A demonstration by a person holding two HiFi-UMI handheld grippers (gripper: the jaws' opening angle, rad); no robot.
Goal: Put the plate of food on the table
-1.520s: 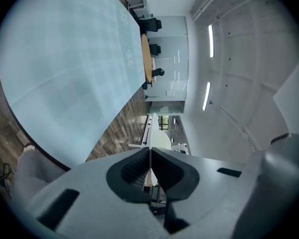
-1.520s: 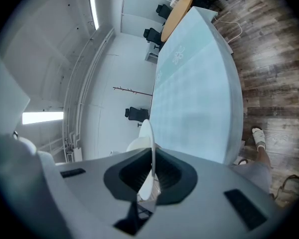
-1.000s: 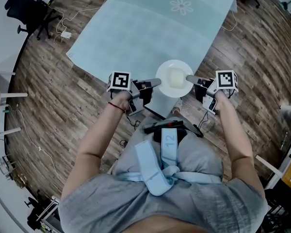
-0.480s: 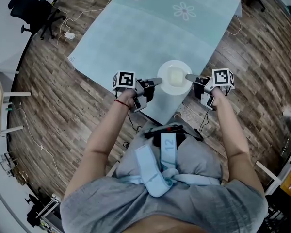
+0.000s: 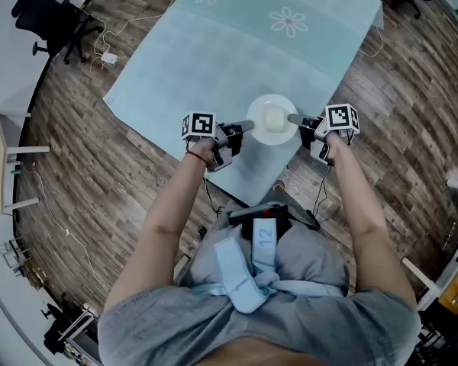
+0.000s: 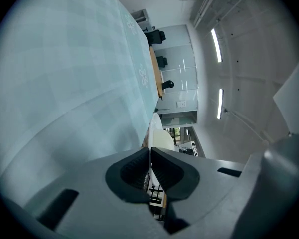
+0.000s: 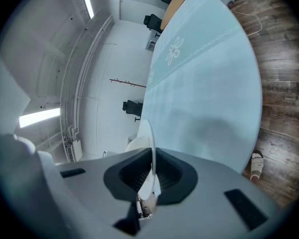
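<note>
A white plate (image 5: 272, 118) with a pale block of food (image 5: 272, 117) on it hangs over the near edge of the table (image 5: 214, 44), which has a light blue-green cloth with flower prints. My left gripper (image 5: 249, 126) is shut on the plate's left rim, my right gripper (image 5: 291, 118) on its right rim. In the left gripper view the plate's edge (image 6: 150, 143) runs between the pads, and in the right gripper view the plate's rim (image 7: 150, 143) is pinched the same way.
Wooden floor (image 5: 91, 151) surrounds the table. A black office chair (image 5: 49, 17) stands at the far left, cables (image 5: 111, 48) lie near it. A white side table (image 5: 4, 170) is at the left edge. A shoe (image 7: 257, 163) lies on the floor by the table's edge.
Both grippers and the plate have moved forward, away from my body, from over the table's near corner to further over the cloth. Both grips are unchanged.
</note>
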